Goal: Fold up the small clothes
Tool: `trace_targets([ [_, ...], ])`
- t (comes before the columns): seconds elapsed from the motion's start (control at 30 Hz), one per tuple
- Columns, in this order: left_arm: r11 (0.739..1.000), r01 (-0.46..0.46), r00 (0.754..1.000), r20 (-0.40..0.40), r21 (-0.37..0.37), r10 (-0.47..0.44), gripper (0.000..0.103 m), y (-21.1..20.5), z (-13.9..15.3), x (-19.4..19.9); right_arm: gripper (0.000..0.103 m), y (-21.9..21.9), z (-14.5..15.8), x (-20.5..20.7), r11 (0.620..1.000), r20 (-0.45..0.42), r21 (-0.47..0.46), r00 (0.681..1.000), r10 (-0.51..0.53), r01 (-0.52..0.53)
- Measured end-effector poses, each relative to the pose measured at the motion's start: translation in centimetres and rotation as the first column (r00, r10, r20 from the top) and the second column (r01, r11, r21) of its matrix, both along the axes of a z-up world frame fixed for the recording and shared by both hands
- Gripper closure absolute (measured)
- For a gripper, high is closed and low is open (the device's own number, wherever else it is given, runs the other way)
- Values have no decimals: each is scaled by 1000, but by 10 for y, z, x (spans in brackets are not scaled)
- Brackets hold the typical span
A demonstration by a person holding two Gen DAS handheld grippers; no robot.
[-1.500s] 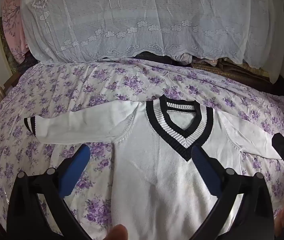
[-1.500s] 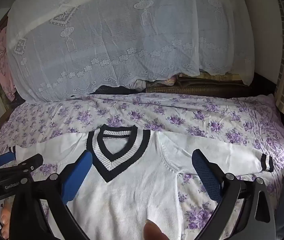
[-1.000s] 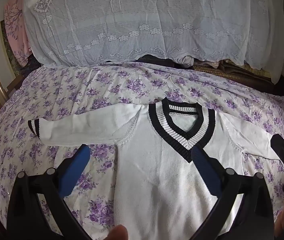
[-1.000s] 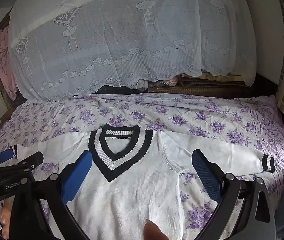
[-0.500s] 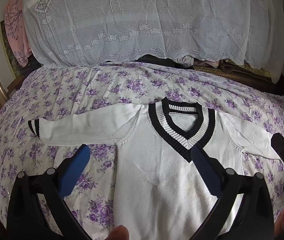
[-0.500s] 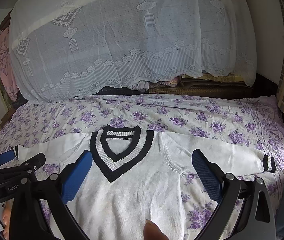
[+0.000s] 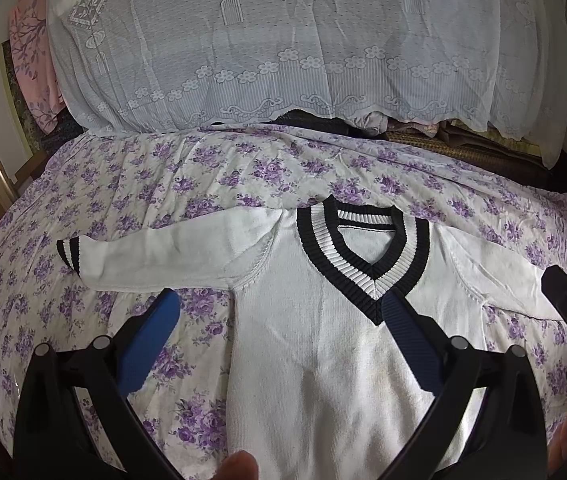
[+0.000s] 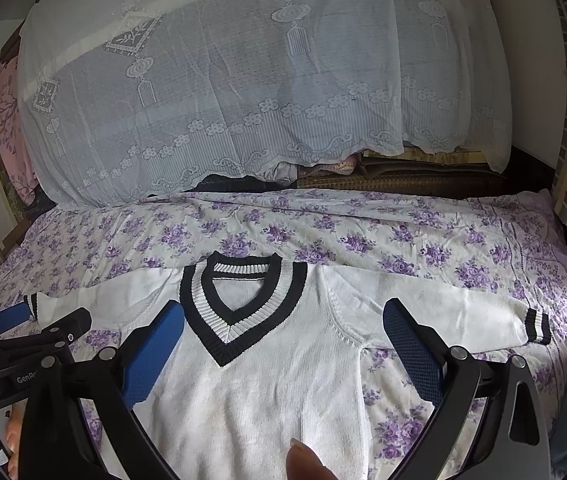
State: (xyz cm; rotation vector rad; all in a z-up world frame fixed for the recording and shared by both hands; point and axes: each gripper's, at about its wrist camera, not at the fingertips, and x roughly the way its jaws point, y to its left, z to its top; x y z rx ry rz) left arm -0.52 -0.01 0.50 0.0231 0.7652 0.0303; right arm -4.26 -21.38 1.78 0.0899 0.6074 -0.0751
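Little has moved since the earlier frames: both views have drifted only slightly, and the white sweater [image 7: 315, 340] lies as it did, flat and face up on the bed [image 7: 187, 184] with its flowered purple sheet. Its black-and-white V-neck collar [image 7: 363, 256] points toward the near edge, and both sleeves are spread out sideways. The left sleeve cuff [image 7: 68, 249] rests well out to the left, and the right sleeve cuff [image 8: 537, 325] lies near the bed's right edge.

The left gripper [image 7: 279, 336] hovers above the sweater's left side with its jaws wide open and nothing between them; one blue pad sits over bare sheet under the left sleeve, the other over the tip of the collar. The right gripper [image 8: 283, 348] hangs over the chest and right armpit, jaws likewise spread wide and empty. Whether either touches the cloth cannot be told.

At the far side, a white lace cover [image 8: 243, 92] drapes over a tall pile.
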Motion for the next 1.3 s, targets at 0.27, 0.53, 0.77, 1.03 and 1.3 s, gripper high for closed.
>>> trace_targets([
  [0.27, 1000, 1, 1000, -1, -1, -1, 4, -1, 0, -1, 3, 1, 1, 0, 1000, 1, 3, 1000, 1, -1],
  [0.53, 1000, 3, 1000, -4, 0, -3, 4, -3, -1, -2, 3, 4, 2, 1, 1000, 3, 7, 1000, 3, -3],
  [0.77, 1000, -4, 1000, -7, -6, 4, 4, -3, -1, 0, 3, 4, 2, 1, 1000, 6, 8, 1000, 2, -2],
  [1.03, 1000, -1, 1000, -11, -5, 1, 4, -3, -4, 1, 3, 2, -1, 1, 1000, 10, 17, 1000, 0, -1],
  [1.3, 1000, 4, 1000, -9, 1, -4, 4, -5, -6, 1, 3, 3, -2, 0, 1000, 21, 18, 1000, 4, -4],
])
